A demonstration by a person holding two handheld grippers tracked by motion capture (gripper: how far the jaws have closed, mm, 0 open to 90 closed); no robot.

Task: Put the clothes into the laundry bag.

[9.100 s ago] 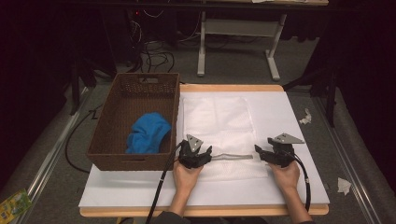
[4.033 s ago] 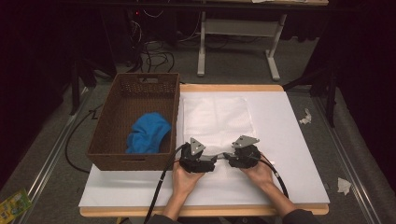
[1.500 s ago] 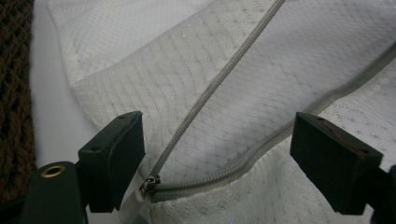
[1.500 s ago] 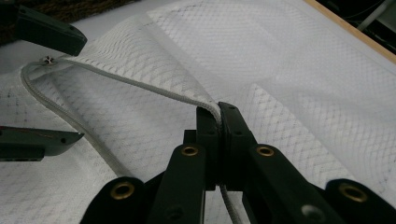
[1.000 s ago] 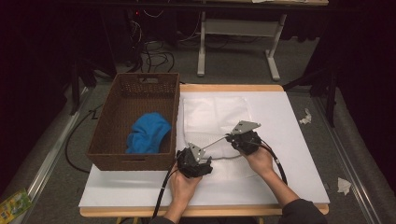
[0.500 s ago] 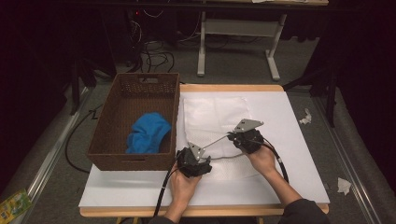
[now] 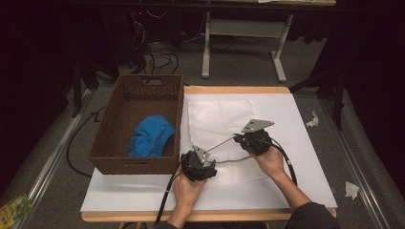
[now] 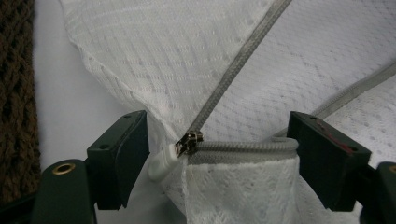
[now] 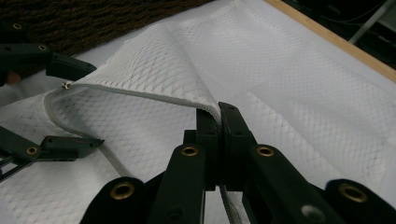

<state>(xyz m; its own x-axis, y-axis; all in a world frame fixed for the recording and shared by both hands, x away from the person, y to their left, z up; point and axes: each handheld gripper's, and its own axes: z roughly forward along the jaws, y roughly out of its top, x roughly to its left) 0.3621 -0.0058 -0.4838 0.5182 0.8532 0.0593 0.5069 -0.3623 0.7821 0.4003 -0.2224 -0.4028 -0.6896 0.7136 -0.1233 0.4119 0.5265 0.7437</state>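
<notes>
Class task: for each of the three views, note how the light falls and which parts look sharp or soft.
High view: the white table top is lit, the room beyond is dark, and the picture is slightly soft. Left gripper view: the zipper pull is sharp, while the near fingers are soft and dark. Right gripper view: the mesh bag is evenly lit, and the basket lies in shadow.

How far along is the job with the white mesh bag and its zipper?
Done: the mesh bag lies flat on the table and its zipper is open, slider at one end. In hand: the right gripper is shut on the upper zipper edge, lifting it; the left gripper sits open around the slider end. Left: probably getting the blue cloth from the basket into the bag.
</notes>
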